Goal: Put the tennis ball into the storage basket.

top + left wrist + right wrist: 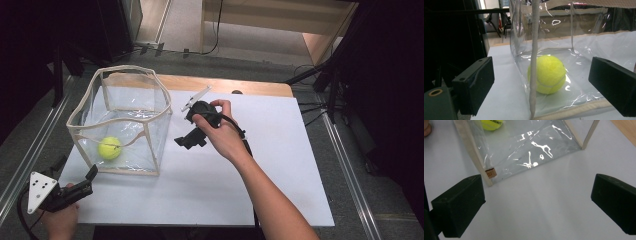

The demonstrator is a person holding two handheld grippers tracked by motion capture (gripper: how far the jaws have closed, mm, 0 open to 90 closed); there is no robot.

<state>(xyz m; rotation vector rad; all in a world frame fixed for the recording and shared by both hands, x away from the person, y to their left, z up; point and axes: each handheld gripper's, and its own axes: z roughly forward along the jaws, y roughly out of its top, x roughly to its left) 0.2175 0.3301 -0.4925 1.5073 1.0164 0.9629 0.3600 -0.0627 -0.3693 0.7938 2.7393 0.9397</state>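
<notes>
The left gripper (90, 176) is held low at the near left, gripped by the left hand (61, 220), jaws spread wide and empty. The right gripper (186, 142) is held mid-table by the right hand (222, 132), forearm extended from below, jaws pointed down-left, spread wide, nothing between them.

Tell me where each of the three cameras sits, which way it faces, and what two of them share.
High view: above the person's side, looking forward and down on the white table; both forearms, left gripper and right gripper show.
Left gripper view: low at the table's near left corner, facing the clear bag; its own black jaws stand apart.
Right gripper view: over the table, tilted down at the bag's base; its own jaws stand wide apart.
Shared: the tennis ball inside the bag shows in both gripper views.
</notes>
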